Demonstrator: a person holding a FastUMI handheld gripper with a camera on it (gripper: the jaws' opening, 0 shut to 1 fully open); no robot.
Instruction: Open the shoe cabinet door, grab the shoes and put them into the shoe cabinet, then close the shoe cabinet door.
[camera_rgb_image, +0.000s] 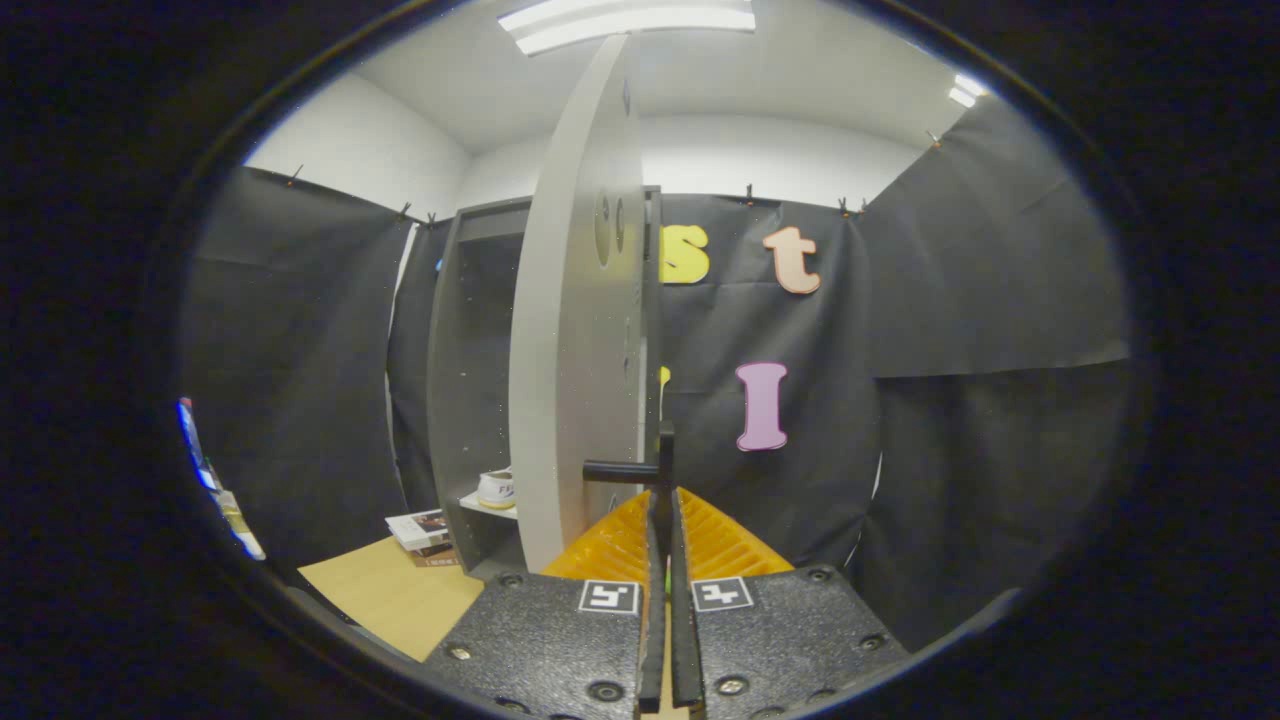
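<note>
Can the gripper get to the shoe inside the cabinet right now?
Probably not yet. The gripper is shut on the door handle, and the open door stands between it and the shoe on the shelf.

Cabinet shelf (488, 508) bearing shoe (497, 488), floor (395, 595) under books (422, 531)

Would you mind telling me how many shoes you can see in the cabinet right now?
1. A single shoe sits on the cabinet shelf, beside the open door, whose handle the gripper is shut on. The door may hide others.
</note>
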